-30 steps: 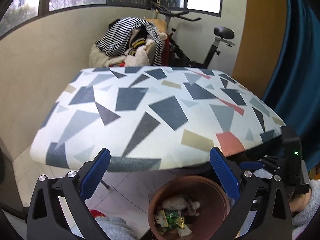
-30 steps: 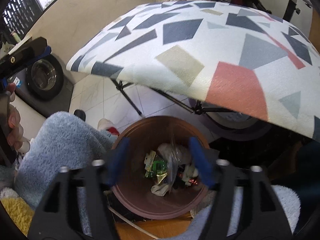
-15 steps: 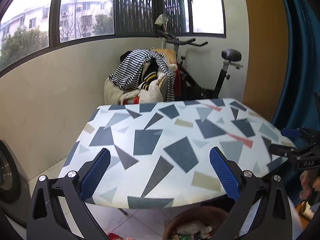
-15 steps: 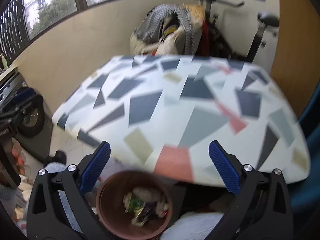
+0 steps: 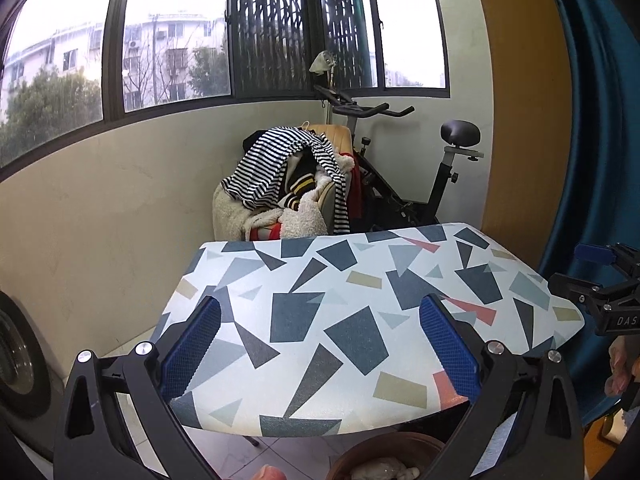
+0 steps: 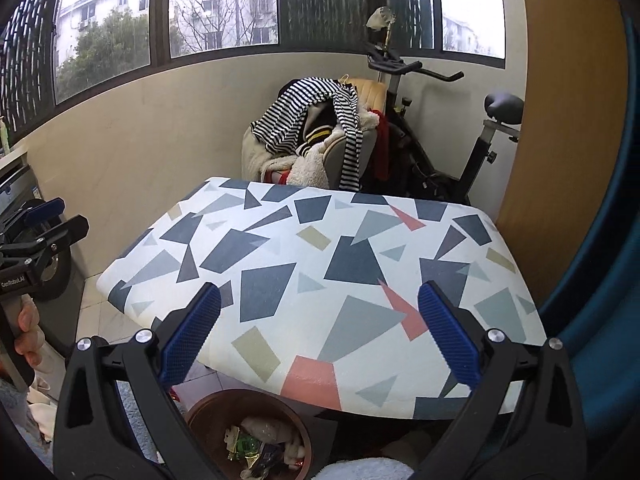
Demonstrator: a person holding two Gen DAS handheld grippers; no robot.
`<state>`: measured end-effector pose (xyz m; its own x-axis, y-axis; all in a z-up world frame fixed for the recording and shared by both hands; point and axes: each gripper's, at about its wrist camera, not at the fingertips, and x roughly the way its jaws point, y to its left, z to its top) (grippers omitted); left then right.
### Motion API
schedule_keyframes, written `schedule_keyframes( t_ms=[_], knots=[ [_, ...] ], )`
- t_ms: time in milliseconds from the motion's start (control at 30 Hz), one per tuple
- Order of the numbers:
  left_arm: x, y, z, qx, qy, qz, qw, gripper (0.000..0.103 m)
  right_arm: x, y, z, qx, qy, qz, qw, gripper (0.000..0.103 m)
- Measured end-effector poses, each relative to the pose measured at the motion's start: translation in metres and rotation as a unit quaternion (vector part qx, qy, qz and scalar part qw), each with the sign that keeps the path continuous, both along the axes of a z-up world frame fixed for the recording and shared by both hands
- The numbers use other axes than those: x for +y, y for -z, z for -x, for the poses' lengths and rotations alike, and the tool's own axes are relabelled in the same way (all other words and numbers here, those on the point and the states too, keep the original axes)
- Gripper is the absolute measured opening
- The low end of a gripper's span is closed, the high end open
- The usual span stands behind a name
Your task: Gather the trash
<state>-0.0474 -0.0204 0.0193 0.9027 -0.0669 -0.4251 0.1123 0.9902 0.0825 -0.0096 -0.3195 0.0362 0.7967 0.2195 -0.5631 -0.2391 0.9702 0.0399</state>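
A brown round bin [image 6: 208, 420] stands on the floor below the near edge of a table, holding several wrappers and crumpled papers [image 6: 260, 444]. Its rim also shows at the bottom of the left wrist view [image 5: 384, 450]. My left gripper [image 5: 320, 344] is open and empty, held above the table's near end. My right gripper [image 6: 318, 336] is open and empty, raised above the bin and the table edge. The left gripper shows at the left of the right wrist view [image 6: 36, 236], and the right gripper at the right of the left wrist view [image 5: 600, 280].
The table has a white cover with grey, blue and pink shapes [image 5: 360, 300]. A chair piled with clothes [image 5: 288, 184] and an exercise bike [image 5: 420, 168] stand behind it. A washing machine [image 5: 12, 352] is at left, a blue curtain [image 5: 592, 120] at right.
Both grippers have risen and tilted up from over the bin, so the views now show the table top, wall and windows. The bin has slid to the bottom of both views.
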Motion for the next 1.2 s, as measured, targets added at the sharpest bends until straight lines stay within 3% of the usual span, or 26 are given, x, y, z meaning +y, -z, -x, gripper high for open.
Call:
schedule_keyframes(
  t_ms=[267, 1200],
  knots=[
    [-0.002, -0.005, 0.004, -0.004, 0.002, -0.002, 1.0000, 0.097, -0.001, -0.017, 0.007, -0.008, 0.003, -0.002, 1.000, 0.097],
    [-0.009, -0.009, 0.005, -0.009, 0.008, -0.008, 0.9999, 0.097, 0.000, -0.015, 0.010, -0.009, 0.005, -0.005, 1.000, 0.097]
  ],
)
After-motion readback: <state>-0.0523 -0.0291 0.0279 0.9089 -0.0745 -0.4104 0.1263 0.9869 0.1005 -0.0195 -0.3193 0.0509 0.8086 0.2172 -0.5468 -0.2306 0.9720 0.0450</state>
